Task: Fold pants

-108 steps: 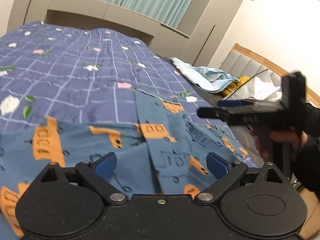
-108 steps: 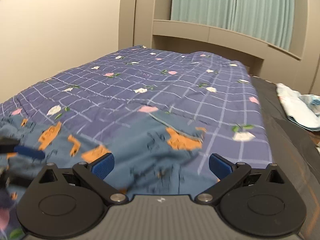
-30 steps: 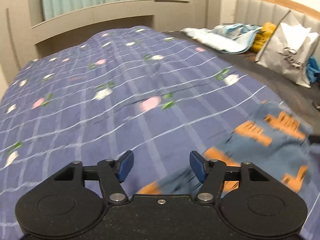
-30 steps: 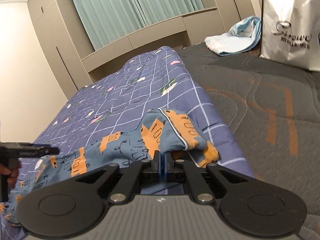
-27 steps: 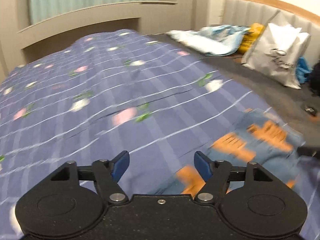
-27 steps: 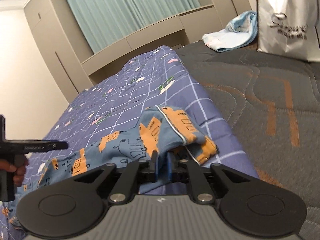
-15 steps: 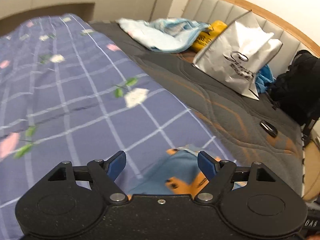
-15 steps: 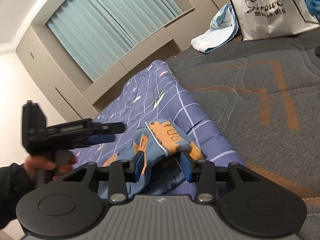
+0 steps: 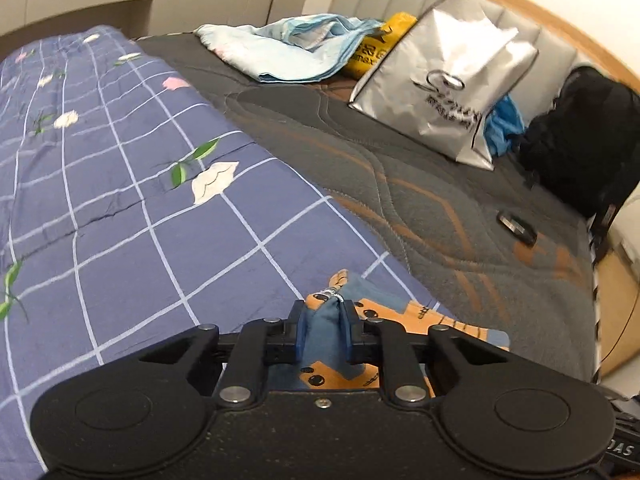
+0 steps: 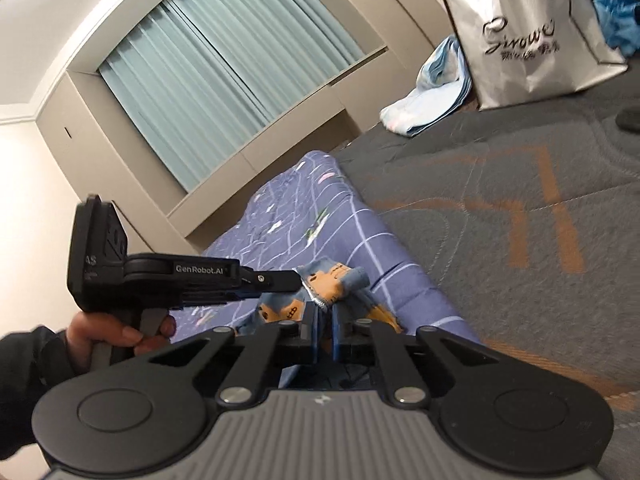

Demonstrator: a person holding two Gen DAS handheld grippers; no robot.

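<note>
- Left gripper [image 9: 323, 334] has just closed; jaws clamped on a bunched blue fold of the pants [image 9: 394, 314].
- Right gripper [image 10: 324, 334] has just closed too, pinching pants fabric close beside the left one.
- Pants lie at the checked quilt's [image 9: 120, 200] edge, near the grey mattress [image 9: 460, 216].
- Silver bag [image 9: 444, 80] sits well apart by the headboard.

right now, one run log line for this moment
left hand-held gripper: just closed on pants | right hand-held gripper: just closed on pants | bedspread: beneath

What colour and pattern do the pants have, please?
Blue pants with orange vehicle prints, clearest in the left wrist view.
</note>
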